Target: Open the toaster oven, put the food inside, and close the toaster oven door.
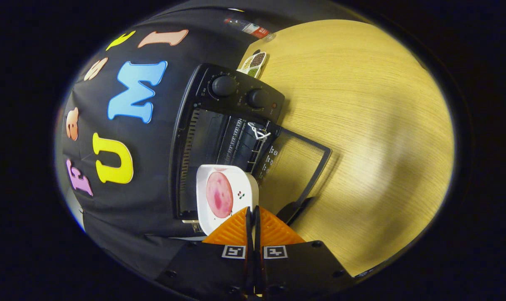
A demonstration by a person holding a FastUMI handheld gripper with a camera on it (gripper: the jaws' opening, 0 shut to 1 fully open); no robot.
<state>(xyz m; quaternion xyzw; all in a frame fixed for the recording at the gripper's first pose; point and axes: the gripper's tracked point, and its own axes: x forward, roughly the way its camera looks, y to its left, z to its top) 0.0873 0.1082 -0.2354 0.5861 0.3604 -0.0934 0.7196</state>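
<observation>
We are counting one toaster oven [219, 138] with two knobs [224, 85] beyond the fingers, one plate [225, 196] carrying one food slice [219, 194], pinched by one gripper [253, 213], one snack tray [253, 63], one bottle [250, 27].

I saw a light wooden table [361, 104] carrying the black toaster oven [219, 138], its glass door [294, 167] dropped open, and a small divided dish [254, 63] just beyond it.
</observation>
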